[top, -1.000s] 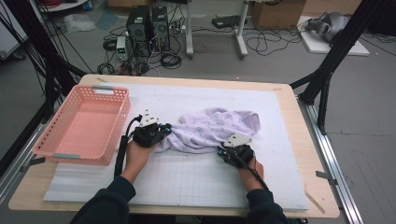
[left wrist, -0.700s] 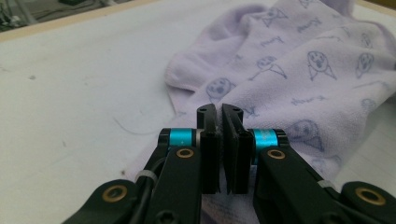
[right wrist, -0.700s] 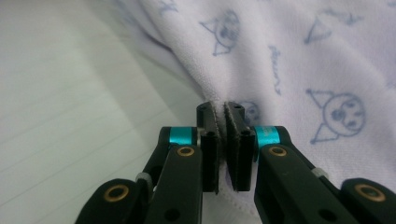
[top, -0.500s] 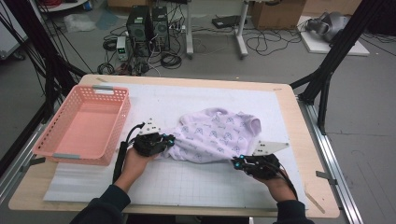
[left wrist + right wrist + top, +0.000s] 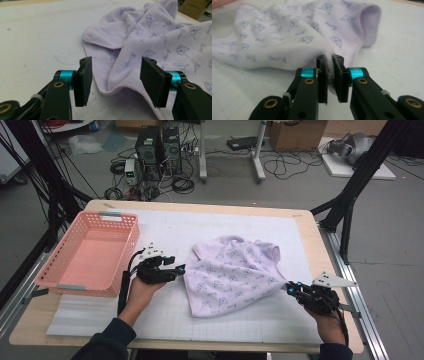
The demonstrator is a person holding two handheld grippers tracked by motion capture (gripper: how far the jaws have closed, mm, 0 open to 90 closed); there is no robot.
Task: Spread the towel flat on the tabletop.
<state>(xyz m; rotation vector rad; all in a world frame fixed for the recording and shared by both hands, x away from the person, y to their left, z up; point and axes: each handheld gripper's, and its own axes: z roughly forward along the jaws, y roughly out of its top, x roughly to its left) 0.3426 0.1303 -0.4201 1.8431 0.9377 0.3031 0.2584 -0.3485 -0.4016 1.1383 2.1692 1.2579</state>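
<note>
Two grippers | left gripper (image 5: 170, 270) jaws just opened, off cloth (image 5: 232, 272) | right gripper (image 5: 295, 289) jaws pinching cloth corner

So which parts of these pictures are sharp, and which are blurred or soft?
High view: soft overall, evenly lit, the cloth print still readable. Left gripper view: the tongs are sharp, the far cloth is softer. Right gripper view: the tongs are sharp, the cloth behind is blurred.

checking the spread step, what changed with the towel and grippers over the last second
The right gripper, shut on a corner of the lilac towel, moved out to the table's right edge, pulling the towel wider and flatter. The left gripper has just been opening and let go; the towel edge lies loose between its jaws. The left hand and the pink basket stayed put.
</note>
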